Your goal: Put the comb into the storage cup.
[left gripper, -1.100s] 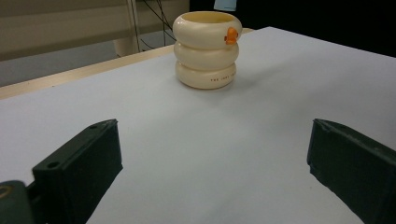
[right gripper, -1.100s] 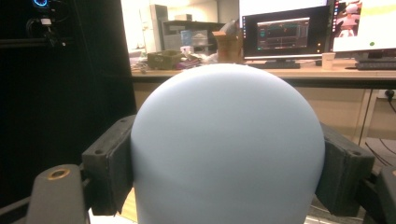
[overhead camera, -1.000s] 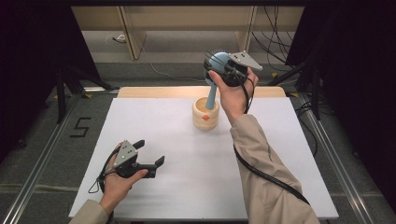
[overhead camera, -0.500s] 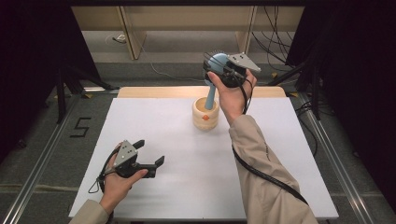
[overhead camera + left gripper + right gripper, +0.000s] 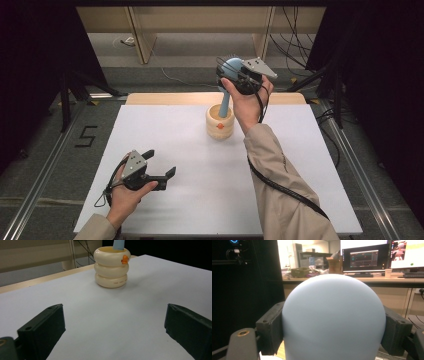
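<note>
A cream holder (image 5: 220, 122) made of three stacked rings, with a small orange bill on its side, stands at the back middle of the white table (image 5: 300, 165). A light blue brush has its handle (image 5: 224, 104) standing in the holder and its round bristled head (image 5: 231, 67) above. My right gripper (image 5: 228, 71) is shut on that head; in the right gripper view the black pads press both sides of the blue dome (image 5: 334, 317). My left gripper (image 5: 160, 162) rests low near the table's front left, open and holding nothing. It faces the holder (image 5: 111, 265) from a distance.
A wooden strip (image 5: 165, 98) borders the table's far edge, with shelving and cables on the floor behind. A "5" mark (image 5: 86, 136) lies on the floor at left. A cable trails along the right sleeve (image 5: 280, 185). A desk with monitors (image 5: 364, 258) stands beyond the brush.
</note>
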